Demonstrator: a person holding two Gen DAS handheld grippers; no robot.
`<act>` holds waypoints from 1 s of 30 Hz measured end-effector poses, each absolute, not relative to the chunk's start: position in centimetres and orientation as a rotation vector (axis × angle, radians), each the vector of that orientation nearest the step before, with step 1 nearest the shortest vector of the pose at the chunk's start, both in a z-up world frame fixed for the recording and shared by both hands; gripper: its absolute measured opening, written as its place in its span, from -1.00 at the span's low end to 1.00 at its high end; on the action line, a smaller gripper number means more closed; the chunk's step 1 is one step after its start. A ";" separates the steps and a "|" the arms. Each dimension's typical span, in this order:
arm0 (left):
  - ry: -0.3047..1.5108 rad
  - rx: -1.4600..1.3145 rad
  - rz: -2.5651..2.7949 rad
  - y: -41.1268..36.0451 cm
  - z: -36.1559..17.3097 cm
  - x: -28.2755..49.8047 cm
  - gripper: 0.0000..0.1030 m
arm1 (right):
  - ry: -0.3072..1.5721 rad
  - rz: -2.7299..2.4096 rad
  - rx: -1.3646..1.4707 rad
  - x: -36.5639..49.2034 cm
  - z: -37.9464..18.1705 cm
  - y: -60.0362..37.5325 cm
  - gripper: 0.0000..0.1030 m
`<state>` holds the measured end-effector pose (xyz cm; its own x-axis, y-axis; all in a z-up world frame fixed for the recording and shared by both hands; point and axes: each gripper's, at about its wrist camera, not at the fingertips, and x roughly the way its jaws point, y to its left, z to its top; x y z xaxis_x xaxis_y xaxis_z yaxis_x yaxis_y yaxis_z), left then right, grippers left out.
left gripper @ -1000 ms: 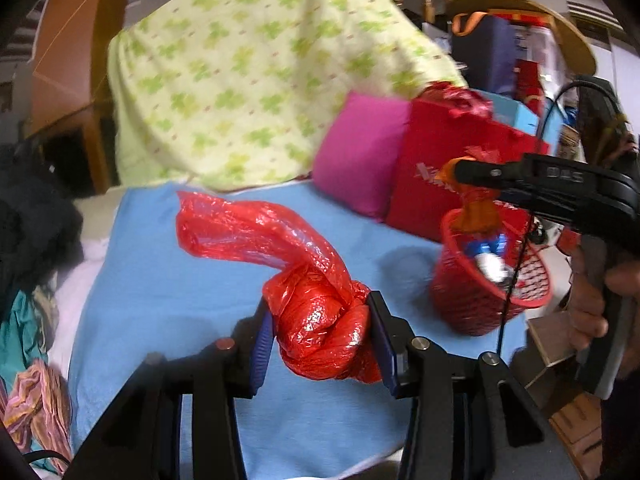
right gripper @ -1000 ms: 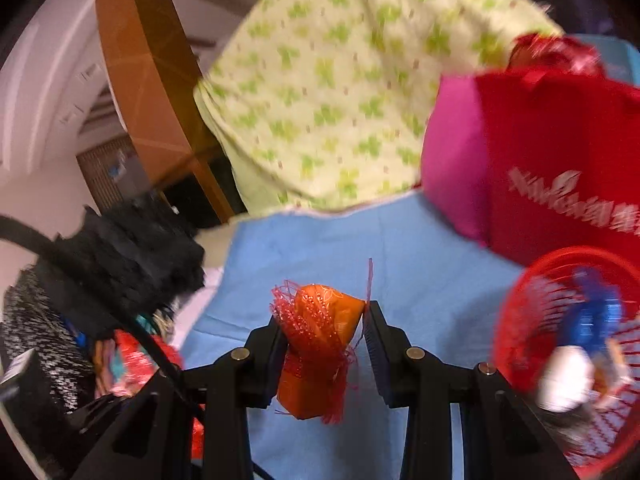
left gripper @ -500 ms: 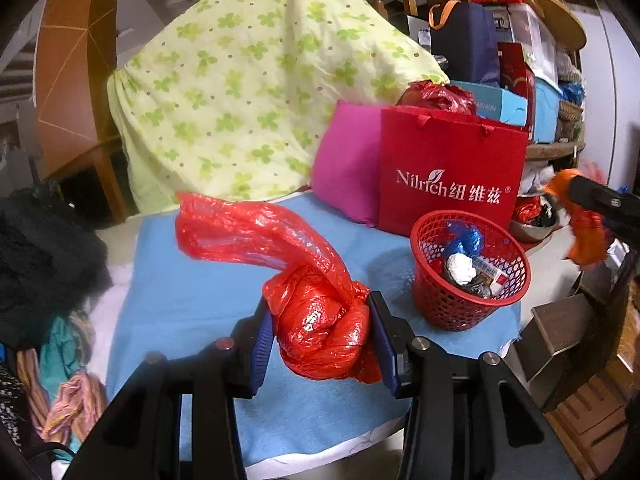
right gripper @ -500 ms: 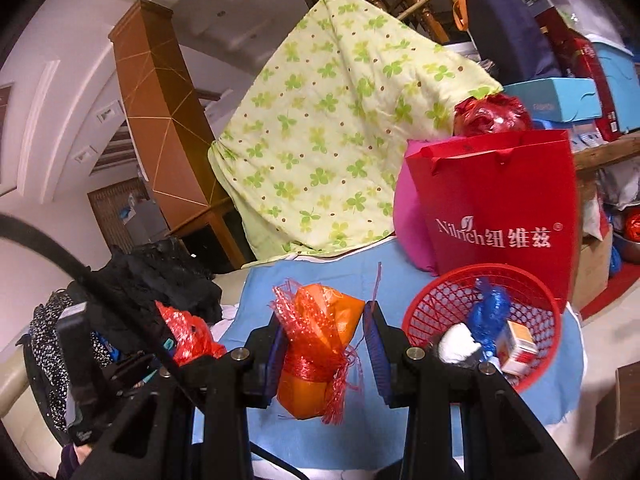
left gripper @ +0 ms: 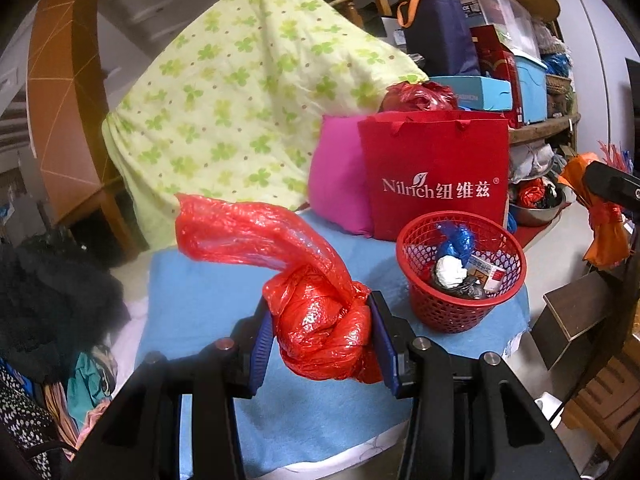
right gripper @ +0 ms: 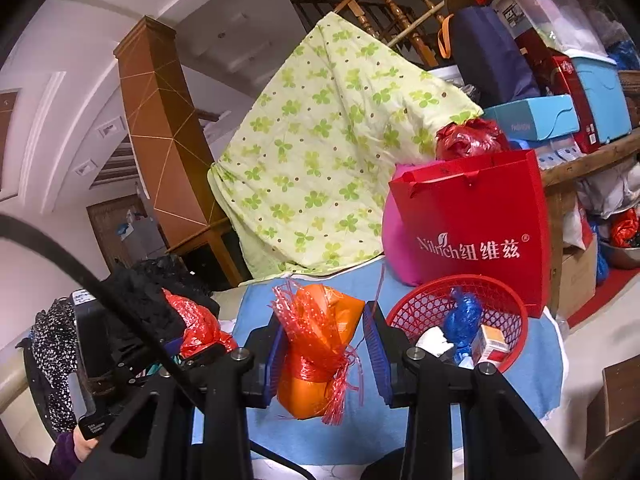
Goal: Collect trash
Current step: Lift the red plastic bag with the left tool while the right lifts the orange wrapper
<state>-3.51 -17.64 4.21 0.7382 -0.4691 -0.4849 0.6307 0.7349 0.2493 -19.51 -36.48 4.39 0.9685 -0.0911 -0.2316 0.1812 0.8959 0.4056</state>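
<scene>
My left gripper (left gripper: 325,338) is shut on a knotted red plastic bag (left gripper: 316,316), whose loose tail arches up and to the left above the blue cloth. My right gripper (right gripper: 326,344) is shut on an orange bundle wrapped in red netting (right gripper: 316,336). A red mesh basket (left gripper: 452,312) stands on the cloth's right end and holds a blue wrapper, a white wad and a small carton. In the right wrist view the basket (right gripper: 420,300) lies just right of my fingers. The orange bundle (left gripper: 604,228) shows at the left wrist view's right edge.
A red paper bag (left gripper: 436,172) and a pink cushion (left gripper: 336,180) stand behind the basket, with a green clover quilt (left gripper: 248,92) further back. Dark clothing (left gripper: 48,300) is piled at the left. A brown wooden box (left gripper: 576,312) sits on the floor to the right.
Both grippers have drawn back and risen from the blue cloth, each still holding its load. The right gripper with the orange bundle slid to the far right edge of the left wrist view.
</scene>
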 end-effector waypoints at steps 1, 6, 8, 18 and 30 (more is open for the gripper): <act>0.409 0.423 -0.625 -17.8 4.2 -3.6 -0.07 | 0.208 -0.142 0.438 -19.7 4.4 -36.4 -0.23; 0.414 0.436 -0.638 -18.5 4.0 -4.1 -0.07 | 0.199 -0.140 0.447 -20.3 4.2 -36.8 -0.23; 0.418 0.444 -0.642 -18.9 3.9 -4.2 -0.07 | 0.196 -0.140 0.455 -20.7 4.0 -36.8 -0.23; 0.434 0.463 -0.655 -20.1 3.5 -4.6 -0.07 | 0.195 -0.145 0.479 -21.3 3.5 -37.5 -0.23; 0.443 0.486 -0.663 -21.2 3.0 -4.8 -0.07 | 0.192 -0.149 0.505 -21.7 3.0 -38.1 -0.23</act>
